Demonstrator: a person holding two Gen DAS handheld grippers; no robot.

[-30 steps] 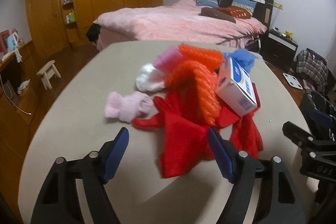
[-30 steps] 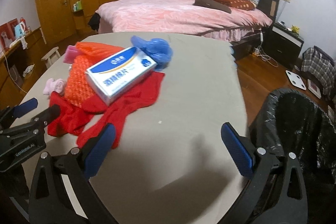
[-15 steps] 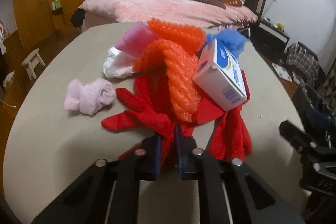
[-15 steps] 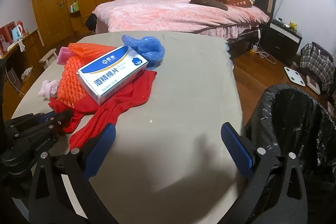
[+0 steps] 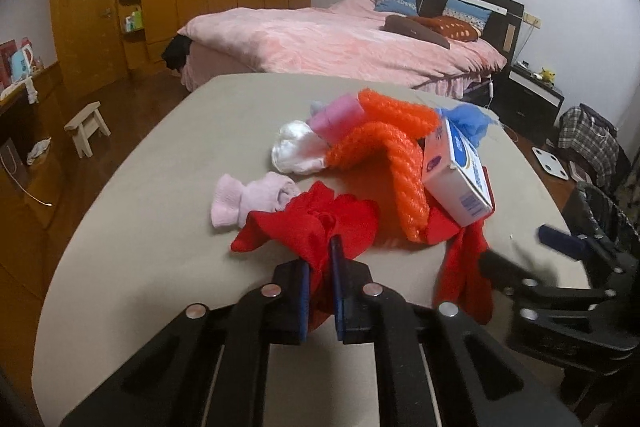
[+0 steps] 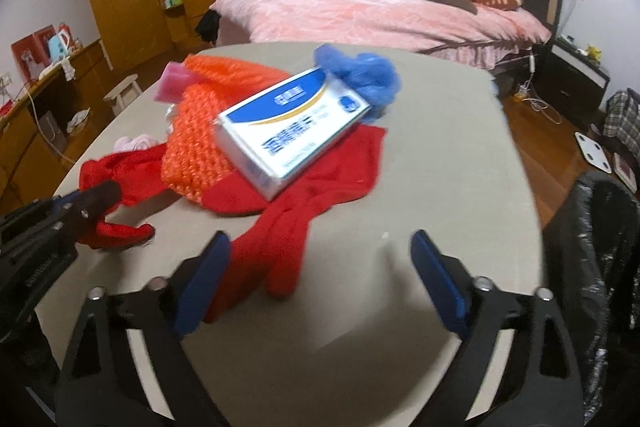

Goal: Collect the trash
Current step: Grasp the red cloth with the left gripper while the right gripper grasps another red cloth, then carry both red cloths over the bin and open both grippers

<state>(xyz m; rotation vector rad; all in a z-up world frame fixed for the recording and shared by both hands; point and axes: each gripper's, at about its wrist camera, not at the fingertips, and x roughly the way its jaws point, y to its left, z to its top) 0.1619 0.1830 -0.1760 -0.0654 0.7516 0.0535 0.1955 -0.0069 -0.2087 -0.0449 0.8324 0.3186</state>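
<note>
From the left wrist view, the left gripper (image 5: 320, 275) is pinching a bunched fold of the red cloth (image 5: 320, 223) between its blue pads, its jaws pressed tight on the fabric. The cloth is spreading across the beige table (image 5: 160, 227) and running under the rest of the pile. A pale pink sock (image 5: 248, 201) is lying just left of the red cloth, touching its edge. Behind it a white crumpled wrapper (image 5: 296, 151) is sitting against a pink roll (image 5: 336, 113). An orange foam net (image 5: 392, 163) is arching over the cloth, and a white and blue box (image 5: 460, 175) is leaning tilted against the net's right side. A blue plastic bag (image 5: 468, 121) is peeking out behind the box. The right gripper (image 5: 560, 267) is showing blurred at the right edge, near the cloth's hanging end.

From the right wrist view, the right gripper (image 6: 320, 283) is standing wide with its jaws closing; a trailing end of the red cloth (image 6: 288, 227) is lying between them, beside the left pad, and the pads are not pressing on it. The box (image 6: 292, 131) is resting on the foam net (image 6: 192, 147) and the cloth, with the blue bag (image 6: 360, 75) touching its far corner. The left gripper (image 6: 80, 203) is gripping the cloth at the left. A black-lined trash bin (image 6: 592, 267) is standing beside the table on the right
</note>
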